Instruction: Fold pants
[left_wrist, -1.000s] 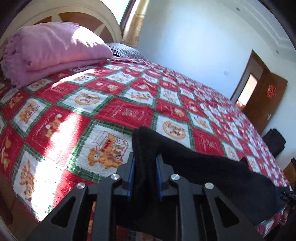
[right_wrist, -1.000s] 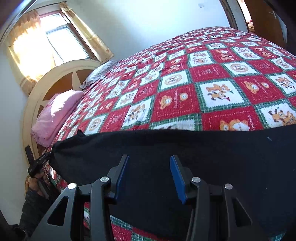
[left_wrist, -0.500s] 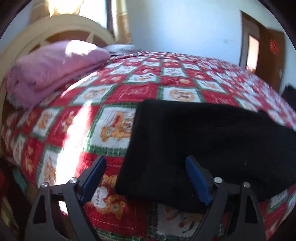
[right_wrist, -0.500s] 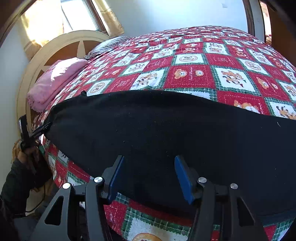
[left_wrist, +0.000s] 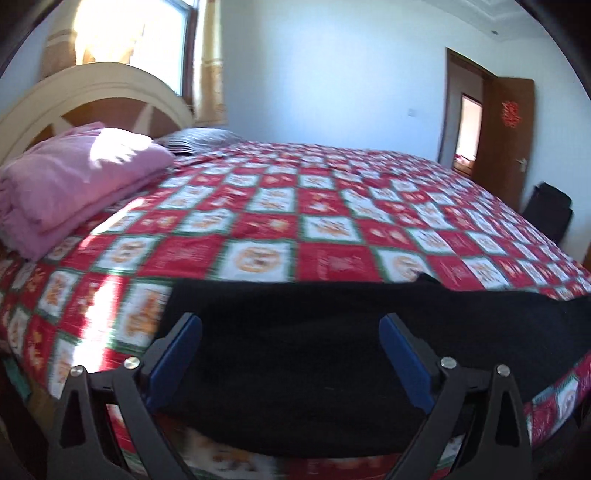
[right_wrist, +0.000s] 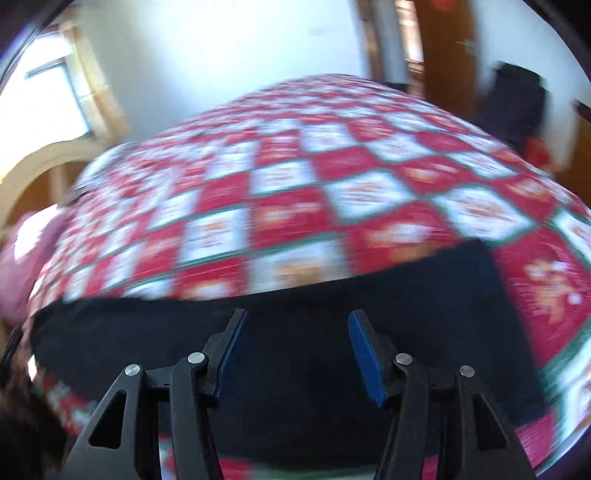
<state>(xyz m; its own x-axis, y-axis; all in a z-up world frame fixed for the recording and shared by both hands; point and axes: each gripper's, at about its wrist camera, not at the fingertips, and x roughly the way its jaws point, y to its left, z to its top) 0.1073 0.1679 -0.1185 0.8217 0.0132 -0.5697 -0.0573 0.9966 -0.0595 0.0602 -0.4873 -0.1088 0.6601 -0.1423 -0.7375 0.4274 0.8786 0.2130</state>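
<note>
Both grippers' fingers stand apart, gripping nothing: the left gripper, its jaws opening, and the right gripper hover over the black pants, spread flat beneath them on the checkered bedspread.

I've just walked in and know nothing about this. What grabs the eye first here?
The red, white and green patchwork bedspread fills nearly the whole view. Black pants lie flat across its near edge, right in front of both blue-padded tools. A folded pink blanket sits at the head of the bed, lit by the window.
</note>
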